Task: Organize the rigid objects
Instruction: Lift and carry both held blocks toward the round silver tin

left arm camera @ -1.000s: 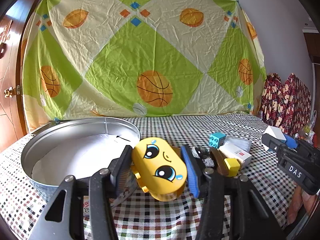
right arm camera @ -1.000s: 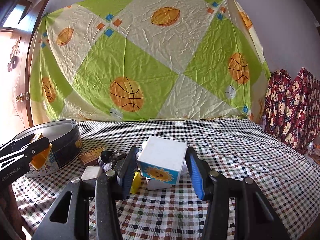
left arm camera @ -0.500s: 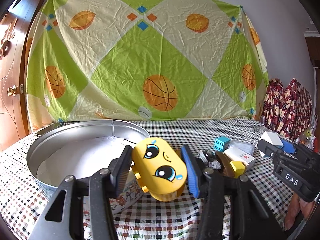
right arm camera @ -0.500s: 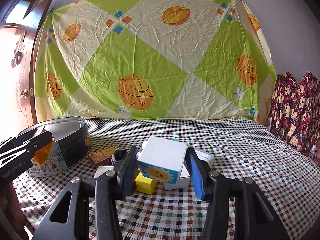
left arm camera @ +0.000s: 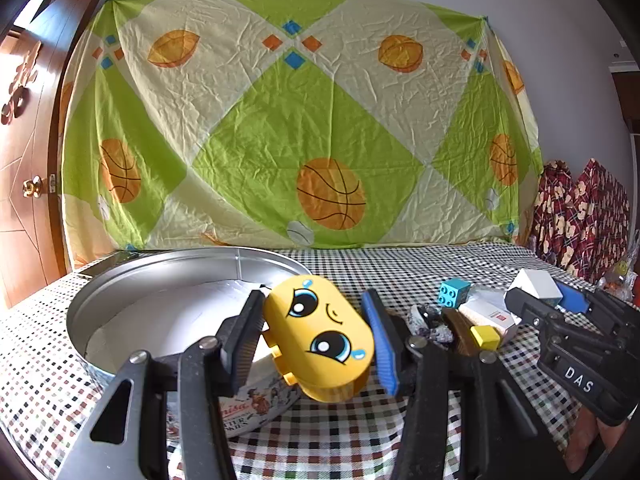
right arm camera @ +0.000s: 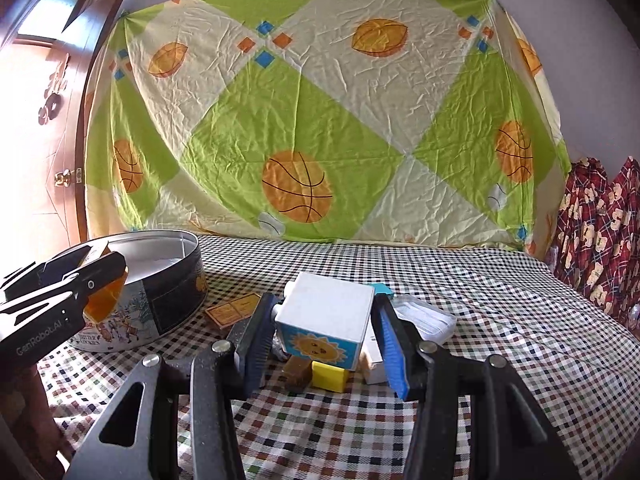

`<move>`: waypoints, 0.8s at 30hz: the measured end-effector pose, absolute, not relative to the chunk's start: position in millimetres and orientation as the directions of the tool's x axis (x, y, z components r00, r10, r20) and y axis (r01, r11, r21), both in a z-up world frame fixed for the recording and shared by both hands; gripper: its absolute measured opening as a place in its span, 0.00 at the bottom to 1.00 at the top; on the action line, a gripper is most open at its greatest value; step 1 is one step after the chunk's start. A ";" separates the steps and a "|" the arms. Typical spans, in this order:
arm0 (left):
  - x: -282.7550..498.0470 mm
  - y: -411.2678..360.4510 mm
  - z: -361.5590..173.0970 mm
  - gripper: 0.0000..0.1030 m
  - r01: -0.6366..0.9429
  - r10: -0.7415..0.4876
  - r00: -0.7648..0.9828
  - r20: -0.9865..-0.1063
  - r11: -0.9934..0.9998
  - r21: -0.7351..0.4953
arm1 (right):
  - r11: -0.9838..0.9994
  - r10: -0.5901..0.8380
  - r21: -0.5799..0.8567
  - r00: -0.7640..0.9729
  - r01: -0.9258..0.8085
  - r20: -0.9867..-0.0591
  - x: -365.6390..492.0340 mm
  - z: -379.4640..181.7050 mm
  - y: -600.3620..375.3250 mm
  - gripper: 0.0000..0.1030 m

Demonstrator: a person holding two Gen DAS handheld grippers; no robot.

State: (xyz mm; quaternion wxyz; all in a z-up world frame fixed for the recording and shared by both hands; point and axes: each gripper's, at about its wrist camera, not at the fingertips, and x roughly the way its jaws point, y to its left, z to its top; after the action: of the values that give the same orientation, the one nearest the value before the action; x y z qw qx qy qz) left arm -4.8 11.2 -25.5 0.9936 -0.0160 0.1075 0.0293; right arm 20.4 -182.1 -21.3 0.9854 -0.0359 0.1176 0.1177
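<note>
Behind everything hangs a wrinkled green-and-cream sheet printed with orange basketballs, and below it a checkered cloth covers the counter; on the counter's left side sits a round silver metal biscuit tin, open at the top, with only a white paper lining visible on its floor. The left tongs are clenched on a rounded yellow plastic toy block with a cartoon face, held tilted in the air at the tin's near rim, partly over its edge; the right tongs are clenched on a white cube block with a sun picture on its blue face, held above a small pile on the counter: a small yellow cube, a brown block, a white box and a clear plastic tray, with a brown biscuit-like card lying near the tin's wall. From the left view a turquoise studded brick stands behind the pile. Compared with a second ago, both tongs have risen and the tin lies closer under the yellow toy block, while each grasp is unchanged.
</note>
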 end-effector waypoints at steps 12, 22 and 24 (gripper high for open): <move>-8.0 28.3 -26.3 0.48 -0.087 0.077 0.976 -0.204 0.995 -0.043 | 0.955 0.259 -0.078 0.935 -0.286 -0.244 17.6 -20.4 -154.4 0.50; -10.2 37.1 -26.8 0.48 -0.104 0.092 0.976 -0.196 0.993 -0.051 | 0.945 0.284 -0.088 0.925 -0.315 -0.254 17.3 -20.6 -138.9 0.50; -10.1 39.0 -26.9 0.48 -0.107 0.095 0.975 -0.199 0.993 -0.054 | 0.942 0.293 -0.091 0.921 -0.324 -0.255 16.7 -20.7 -134.3 0.50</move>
State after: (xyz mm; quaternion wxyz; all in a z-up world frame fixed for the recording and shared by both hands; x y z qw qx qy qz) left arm -10.1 39.0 -26.9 0.9933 -0.0321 0.0983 0.0509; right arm 16.7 -134.3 -20.7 0.9780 -0.0658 0.1198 0.1578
